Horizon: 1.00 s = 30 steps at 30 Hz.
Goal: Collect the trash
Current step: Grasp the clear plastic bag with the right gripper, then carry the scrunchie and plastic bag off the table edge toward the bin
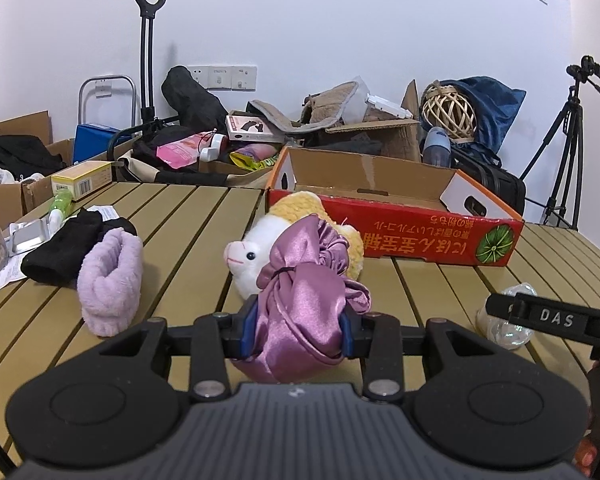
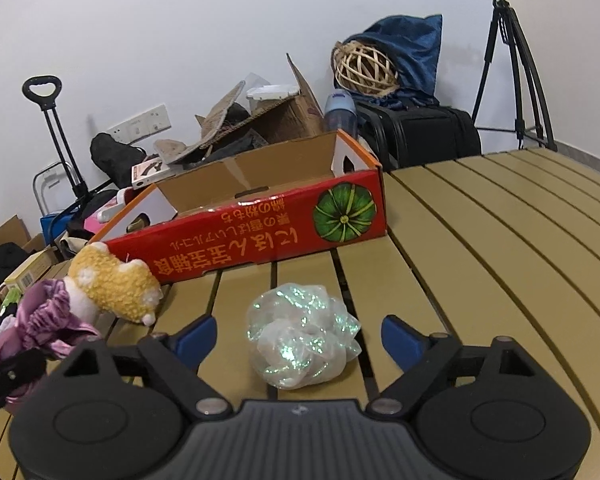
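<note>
So from the left wrist view, the left gripper [image 1: 298, 334] is clamped on a bunched-up shiny purple satin cap [image 1: 302, 312], blue pads squeezing it from both sides, so that piece is already grabbed. Right past the fingertips sits a white and yellow plush toy [image 1: 300, 236], and beyond that the long red cardboard box [image 1: 396, 232] with its top open, which I'm guessing is where the trash goes. Off to the left of the claw there's a fuzzy lilac cloth roll [image 1: 110, 280] on the slatted tan table [image 1: 180, 216]. Over on the right wrist view, the right gripper [image 2: 298, 334] has its jaws spread wide with a crumpled clear iridescent plastic wrapper [image 2: 302, 338] lying between them, pads not touching it yet. Looks like we're mid-pickup on the wrapper, so next it needs to squeeze shut on it, then both loads head forward to the box.
</note>
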Each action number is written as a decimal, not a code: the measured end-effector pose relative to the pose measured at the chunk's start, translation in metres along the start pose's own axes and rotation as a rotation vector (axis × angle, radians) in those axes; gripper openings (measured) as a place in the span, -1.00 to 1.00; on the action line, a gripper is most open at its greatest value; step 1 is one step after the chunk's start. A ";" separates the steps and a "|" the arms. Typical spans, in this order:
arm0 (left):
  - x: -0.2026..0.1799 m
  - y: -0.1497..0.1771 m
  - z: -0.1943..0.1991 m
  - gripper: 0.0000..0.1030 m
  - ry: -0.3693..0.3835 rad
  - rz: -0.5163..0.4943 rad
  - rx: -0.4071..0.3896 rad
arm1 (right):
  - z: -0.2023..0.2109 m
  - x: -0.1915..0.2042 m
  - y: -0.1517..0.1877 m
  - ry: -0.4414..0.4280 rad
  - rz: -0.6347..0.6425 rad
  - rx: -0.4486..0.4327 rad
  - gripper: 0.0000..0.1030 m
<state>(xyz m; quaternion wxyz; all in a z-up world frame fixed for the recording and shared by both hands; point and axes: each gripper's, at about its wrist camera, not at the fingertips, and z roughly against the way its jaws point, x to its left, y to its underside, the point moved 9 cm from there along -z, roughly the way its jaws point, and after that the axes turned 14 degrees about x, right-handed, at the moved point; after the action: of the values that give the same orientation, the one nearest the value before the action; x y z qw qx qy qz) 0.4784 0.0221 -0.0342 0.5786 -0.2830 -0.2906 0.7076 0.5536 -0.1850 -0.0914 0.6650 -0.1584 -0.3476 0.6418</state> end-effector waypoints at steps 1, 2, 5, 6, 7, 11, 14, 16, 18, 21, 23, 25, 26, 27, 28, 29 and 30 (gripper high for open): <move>0.000 -0.001 0.001 -0.24 0.003 0.001 -0.003 | -0.002 0.000 0.000 -0.002 -0.004 0.005 0.67; 0.000 -0.001 0.003 -0.24 0.005 0.003 -0.006 | -0.003 0.000 0.001 -0.004 -0.005 0.007 0.61; 0.001 -0.002 0.006 -0.24 0.008 0.007 -0.013 | -0.005 -0.001 0.003 -0.018 -0.010 0.022 0.20; 0.001 -0.002 0.007 -0.24 0.010 0.009 -0.015 | -0.006 -0.001 0.004 -0.025 -0.014 0.030 0.02; 0.001 -0.002 0.008 -0.24 0.012 0.011 -0.017 | -0.007 -0.001 0.006 -0.033 -0.011 0.038 -0.13; 0.004 -0.003 0.012 -0.24 0.015 0.017 -0.027 | -0.004 -0.001 0.006 -0.027 -0.002 0.024 -0.21; 0.005 -0.004 0.013 -0.24 0.016 0.020 -0.030 | -0.003 -0.001 0.007 -0.033 -0.003 0.019 -0.25; 0.006 -0.004 0.013 -0.24 0.015 0.022 -0.031 | -0.001 -0.001 0.007 -0.042 0.004 0.009 -0.29; 0.007 -0.004 0.013 -0.24 0.012 0.023 -0.032 | 0.003 0.001 0.006 -0.042 0.016 -0.004 -0.30; 0.009 -0.004 0.014 -0.24 0.012 0.029 -0.034 | 0.009 0.004 0.005 -0.039 0.044 -0.026 -0.33; 0.010 -0.004 0.016 -0.24 0.012 0.033 -0.037 | 0.014 0.005 0.005 -0.039 0.055 -0.039 -0.34; 0.010 -0.004 0.017 -0.24 0.014 0.035 -0.040 | 0.018 0.005 0.005 -0.042 0.062 -0.048 -0.35; 0.010 -0.005 0.018 -0.24 0.014 0.034 -0.041 | 0.021 0.006 0.005 -0.045 0.066 -0.052 -0.35; 0.009 -0.004 0.018 -0.24 0.013 0.034 -0.042 | 0.023 0.007 0.005 -0.047 0.071 -0.056 -0.35; 0.009 -0.004 0.019 -0.24 0.014 0.032 -0.044 | 0.026 0.007 0.006 -0.048 0.077 -0.062 -0.35; 0.008 -0.004 0.019 -0.24 0.015 0.031 -0.046 | 0.028 0.008 0.006 -0.048 0.081 -0.067 -0.35; 0.008 -0.004 0.020 -0.24 0.016 0.030 -0.047 | 0.031 0.009 0.006 -0.050 0.085 -0.073 -0.35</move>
<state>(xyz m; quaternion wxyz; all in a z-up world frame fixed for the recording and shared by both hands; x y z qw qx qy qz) 0.4649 0.0294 -0.0184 0.5635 -0.3065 -0.2980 0.7069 0.5281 -0.1832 -0.0709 0.6220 -0.1812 -0.3801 0.6602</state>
